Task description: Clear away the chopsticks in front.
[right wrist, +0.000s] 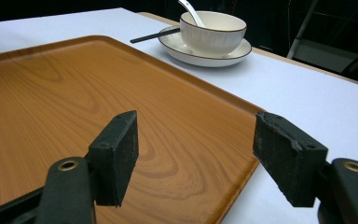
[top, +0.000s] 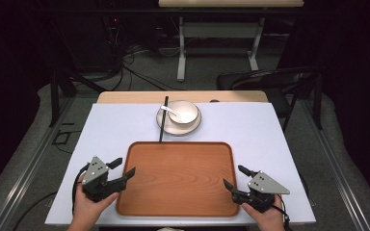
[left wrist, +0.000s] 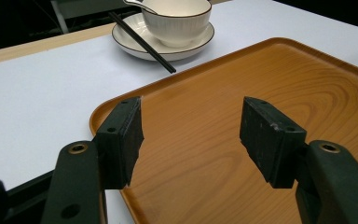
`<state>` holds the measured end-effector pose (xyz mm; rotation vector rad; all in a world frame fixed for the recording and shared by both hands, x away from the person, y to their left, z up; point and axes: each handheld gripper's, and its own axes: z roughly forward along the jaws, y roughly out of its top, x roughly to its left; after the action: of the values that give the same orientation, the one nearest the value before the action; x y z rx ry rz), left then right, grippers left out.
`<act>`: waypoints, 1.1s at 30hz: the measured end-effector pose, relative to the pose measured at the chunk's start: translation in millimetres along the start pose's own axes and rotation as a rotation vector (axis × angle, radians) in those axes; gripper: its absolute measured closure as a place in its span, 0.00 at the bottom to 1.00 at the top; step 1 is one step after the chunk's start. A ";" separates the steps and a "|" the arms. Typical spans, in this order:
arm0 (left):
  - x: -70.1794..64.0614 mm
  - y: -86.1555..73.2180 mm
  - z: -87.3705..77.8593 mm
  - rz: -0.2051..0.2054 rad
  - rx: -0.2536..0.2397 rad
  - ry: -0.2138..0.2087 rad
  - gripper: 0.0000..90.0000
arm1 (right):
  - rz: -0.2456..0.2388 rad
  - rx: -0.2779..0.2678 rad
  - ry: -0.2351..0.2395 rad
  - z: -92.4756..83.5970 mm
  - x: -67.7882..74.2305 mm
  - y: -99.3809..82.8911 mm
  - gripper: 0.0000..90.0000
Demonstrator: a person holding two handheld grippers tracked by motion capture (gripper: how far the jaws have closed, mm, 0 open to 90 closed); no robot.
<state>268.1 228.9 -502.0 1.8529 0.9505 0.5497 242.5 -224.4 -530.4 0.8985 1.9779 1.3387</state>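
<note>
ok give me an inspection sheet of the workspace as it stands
surface: white-covered table, wooden edge at the far side
job's things: wooden tray empty; bowl with spoon on a plate; black chopsticks resting on the plate rim
clutter: nothing seen
grippers: left gripper and right gripper at the tray's sides, jaws open, holding nothing
cables: black lead by the left hand; tangle on the floor beyond
surroundings: dark chair, another table behind

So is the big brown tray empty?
Yes, empty. The tray shows only bare wood grain; the bowl, spoon and chopsticks sit beyond it.
</note>
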 end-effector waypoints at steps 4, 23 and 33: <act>2.3 -0.2 1.7 -0.018 0.017 -0.005 0.44 | -0.001 0.000 0.004 0.7 0.5 0.0 0.35; 11.8 33.2 18.5 -0.092 0.101 -0.003 0.44 | -0.005 0.007 0.023 4.3 2.8 0.4 0.34; 33.4 70.9 43.9 -0.130 0.144 0.021 0.48 | 0.004 0.012 0.016 5.4 1.8 0.1 0.34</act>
<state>345.9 214.2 -459.4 1.8993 1.1410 0.4318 245.6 -220.0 -532.3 0.9002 1.9994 1.3419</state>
